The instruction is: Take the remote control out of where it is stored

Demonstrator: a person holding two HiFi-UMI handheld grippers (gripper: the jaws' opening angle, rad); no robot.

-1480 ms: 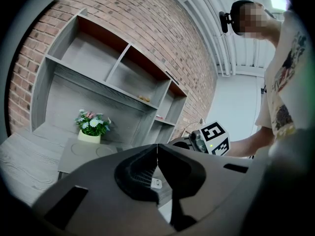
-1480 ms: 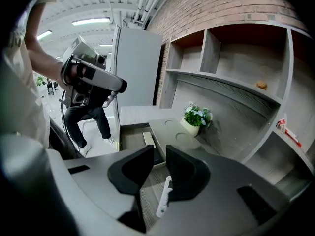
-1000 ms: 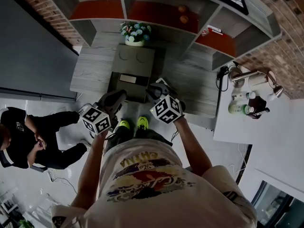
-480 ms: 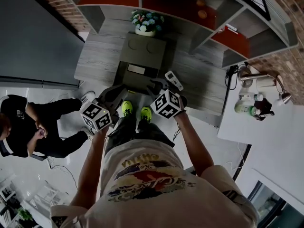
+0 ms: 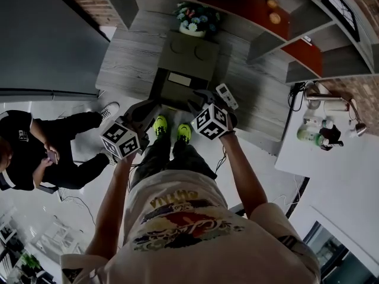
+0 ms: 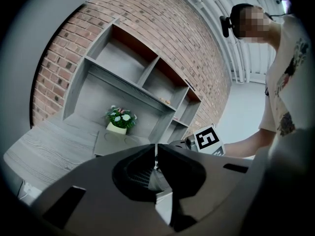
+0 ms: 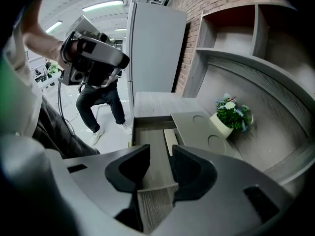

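The white remote control (image 5: 227, 96) lies on the grey cabinet top, just right of my right gripper (image 5: 198, 102) and beside the open drawer (image 5: 169, 93). In the right gripper view the jaws of the right gripper (image 7: 161, 154) are opening. Nothing is between them, only the drawer floor (image 7: 150, 146) shows through the gap, and the remote is out of that view. My left gripper (image 5: 145, 108) hovers at the drawer's left front corner. In its own view the left gripper (image 6: 156, 151) is shut with nothing in it.
A pale flat strip (image 7: 171, 140) rests in the drawer. A flower pot (image 5: 195, 19) stands behind the grey box. Wall shelves (image 5: 278, 34) rise at the back. A person (image 5: 35, 152) sits on the floor at left. A white table (image 5: 355, 176) with bottles stands at right.
The remote has shifted right, from the right gripper's tip over the drawer to the cabinet top beside it. The right jaws stand wider apart. The left gripper has barely moved.
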